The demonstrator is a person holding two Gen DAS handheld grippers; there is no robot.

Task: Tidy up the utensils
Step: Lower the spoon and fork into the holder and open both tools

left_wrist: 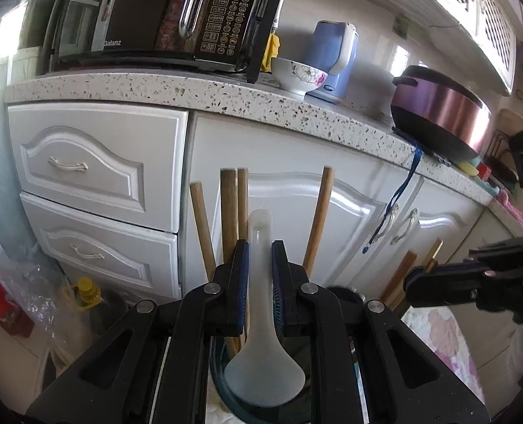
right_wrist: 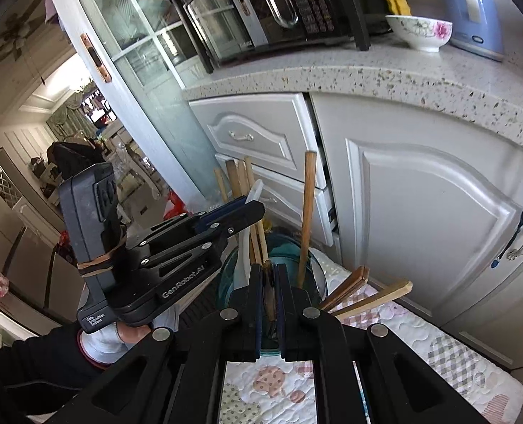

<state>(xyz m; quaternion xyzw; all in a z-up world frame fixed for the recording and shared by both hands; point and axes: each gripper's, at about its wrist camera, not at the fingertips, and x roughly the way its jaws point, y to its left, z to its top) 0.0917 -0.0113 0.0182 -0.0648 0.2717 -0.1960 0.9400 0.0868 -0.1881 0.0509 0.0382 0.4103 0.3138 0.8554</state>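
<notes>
My left gripper (left_wrist: 260, 247) is shut on a translucent white rice paddle (left_wrist: 261, 364), its scoop toward the camera, over a glass jar (left_wrist: 222, 385) that holds several wooden utensil handles (left_wrist: 228, 208). My right gripper (right_wrist: 269, 272) is shut on the rim of the same glass jar (right_wrist: 318, 279), with a thin dark edge between the pads. In the right wrist view the left gripper (right_wrist: 247, 208) comes in from the left, and the paddle (right_wrist: 252, 194) shows beside the wooden handles (right_wrist: 307, 212).
Two wooden utensils (right_wrist: 367, 296) lie on a quilted patterned mat (right_wrist: 420, 335) right of the jar. White cabinets (left_wrist: 102, 162) and a speckled counter (left_wrist: 296, 106) stand close behind, with a microwave (left_wrist: 155, 10), a floral bowl (left_wrist: 296, 74), a blue kettle (left_wrist: 335, 56) and a purple pot (left_wrist: 445, 113).
</notes>
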